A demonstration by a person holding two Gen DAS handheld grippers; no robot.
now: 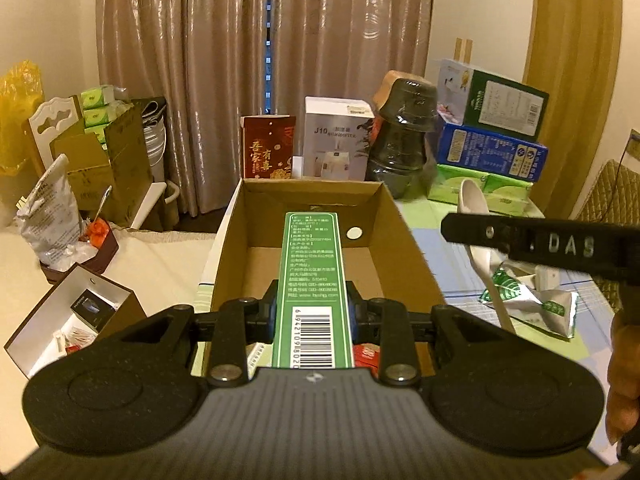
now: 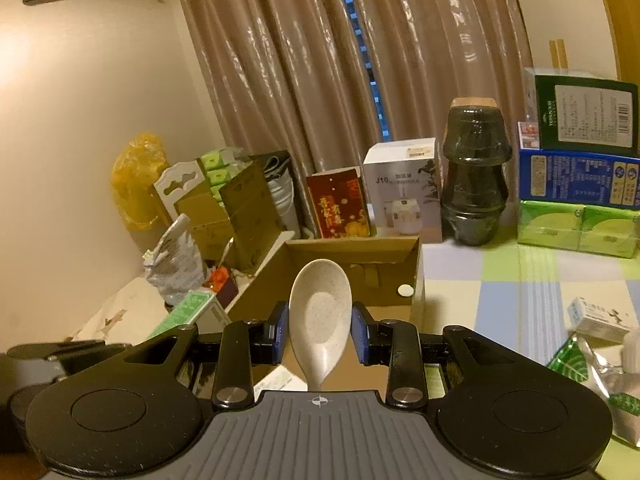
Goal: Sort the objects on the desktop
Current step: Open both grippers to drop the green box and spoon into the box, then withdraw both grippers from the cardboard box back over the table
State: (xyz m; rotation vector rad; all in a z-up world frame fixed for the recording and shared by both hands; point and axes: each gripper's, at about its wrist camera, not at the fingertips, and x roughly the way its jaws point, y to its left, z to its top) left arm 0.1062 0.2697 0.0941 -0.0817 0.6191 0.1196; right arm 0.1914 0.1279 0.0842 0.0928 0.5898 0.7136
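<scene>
In the left wrist view my left gripper [image 1: 313, 312] is shut on a long green box [image 1: 312, 256] with a barcode. The box points forward over an open cardboard box [image 1: 396, 248], which has a small white disc [image 1: 354, 233] on its far inner wall. In the right wrist view my right gripper [image 2: 320, 336] is shut on a white speckled spoon [image 2: 320, 312], bowl end forward, near the front of the same cardboard box [image 2: 352, 252]. From the left wrist view, a black finger [image 1: 520, 240] of the right gripper and the spoon [image 1: 474, 200] show just right of the box.
Behind the box stand a red carton [image 1: 268, 148], a white humidifier box [image 1: 336, 140], dark wrapped pots [image 1: 404, 132] and stacked cartons over green tissue packs [image 1: 480, 192]. Green foil packets [image 1: 532, 304] lie on the checked cloth at right. An open white box [image 1: 80, 320] sits left.
</scene>
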